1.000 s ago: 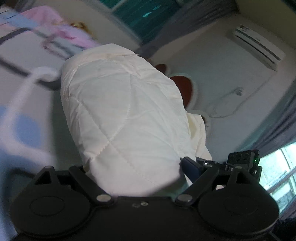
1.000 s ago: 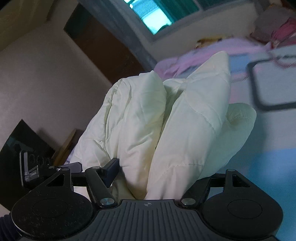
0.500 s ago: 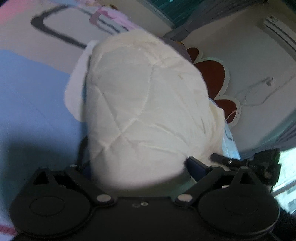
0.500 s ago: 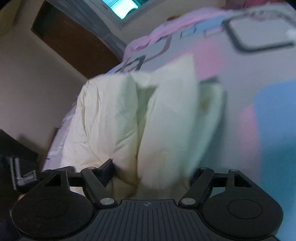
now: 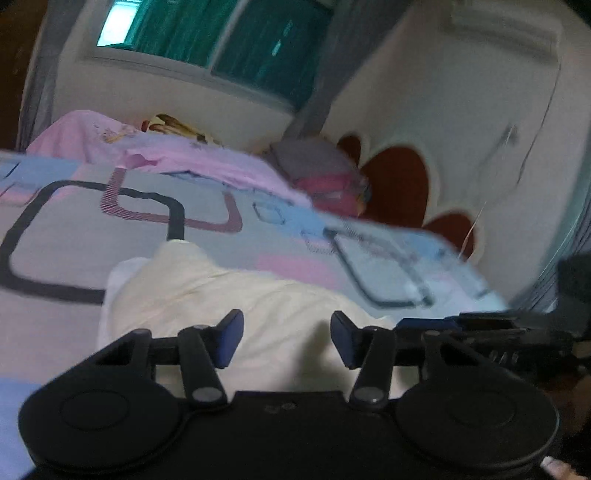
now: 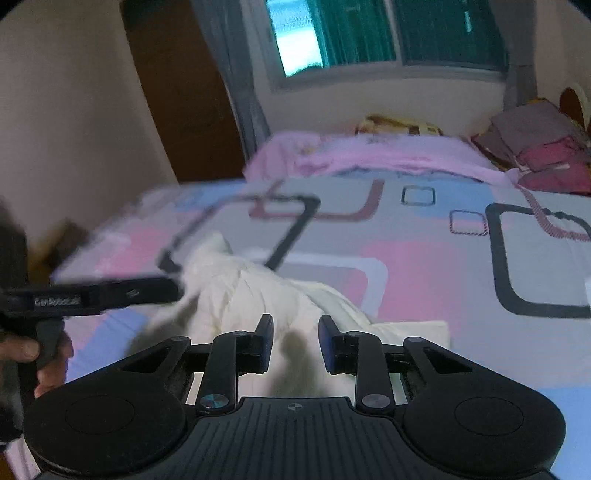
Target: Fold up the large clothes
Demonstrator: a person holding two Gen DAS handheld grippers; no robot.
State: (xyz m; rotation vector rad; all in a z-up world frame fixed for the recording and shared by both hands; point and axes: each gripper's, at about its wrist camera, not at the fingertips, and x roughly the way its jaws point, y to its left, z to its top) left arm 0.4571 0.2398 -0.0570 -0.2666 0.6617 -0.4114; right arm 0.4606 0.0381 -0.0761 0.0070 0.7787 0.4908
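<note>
Left wrist view: cream quilted garment (image 5: 229,295) lies bunched on the bed (image 5: 74,229), near edge, spreading under and beyond the left gripper (image 5: 286,338). Its jaws stand apart and are closing; the cloth shows through the gap below them, but neither blue pad presses on it, so nothing is gripped. Frame is smeared with motion blur.

Bed cover is patterned: pink and blue patches, dark rounded-square outlines. Far side: pink cloth (image 5: 177,155) heaped along the edge, a grey and red pile (image 5: 325,173) to the far right. Wall beyond carries a dark red petal-shaped decoration (image 5: 399,184). Window (image 5: 207,33) with green-tinted glass at far left.

Right wrist view: same garment (image 6: 251,288) in the near left part of the bed (image 6: 443,266), a peak of it rising toward the far side, a flat corner reaching out to the right. Right gripper (image 6: 295,343) has its jaws closer together than the left's, also closing; a narrow gap remains, cloth visible below, pads clear of it. The other gripper crosses in from the left, blurred, above the garment's left edge, held by a hand (image 6: 48,362) at the near left.
</note>
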